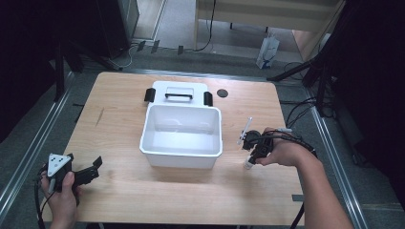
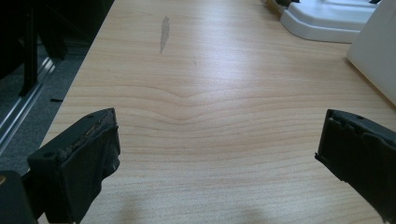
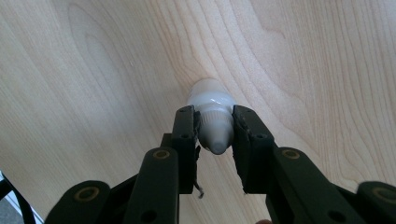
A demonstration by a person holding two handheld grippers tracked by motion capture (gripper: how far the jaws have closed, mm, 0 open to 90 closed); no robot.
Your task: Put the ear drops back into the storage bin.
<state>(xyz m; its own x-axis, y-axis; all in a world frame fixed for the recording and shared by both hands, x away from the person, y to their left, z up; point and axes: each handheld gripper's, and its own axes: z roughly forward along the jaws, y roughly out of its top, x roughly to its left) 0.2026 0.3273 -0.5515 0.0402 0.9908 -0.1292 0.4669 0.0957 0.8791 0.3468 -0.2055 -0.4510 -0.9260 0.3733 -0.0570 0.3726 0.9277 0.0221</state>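
The small white bottle (image 3: 212, 121) stands on the table (image 1: 124, 191), well to the right of the open white bin (image 1: 181, 155), and the right gripper (image 3: 214, 133) comes down on it from above with its jaws pinching the ribbed cap and neck, one pad on each side. The grip looks high on the bottle, so I judge the step in hand to be securing it for a lift; doing that well means holding the squeeze even, keeping the bottle centred between the pads rather than near their tips, and raising it straight up so the smooth, tapered cap does not slip out or tip. If the bin is where it is going, it should clear the near wall before being moved across. The left gripper (image 2: 215, 154) rests low at the table's near left corner, jaws spread wide with nothing between them, well apart from the bin and its lid (image 1: 177, 93) behind.
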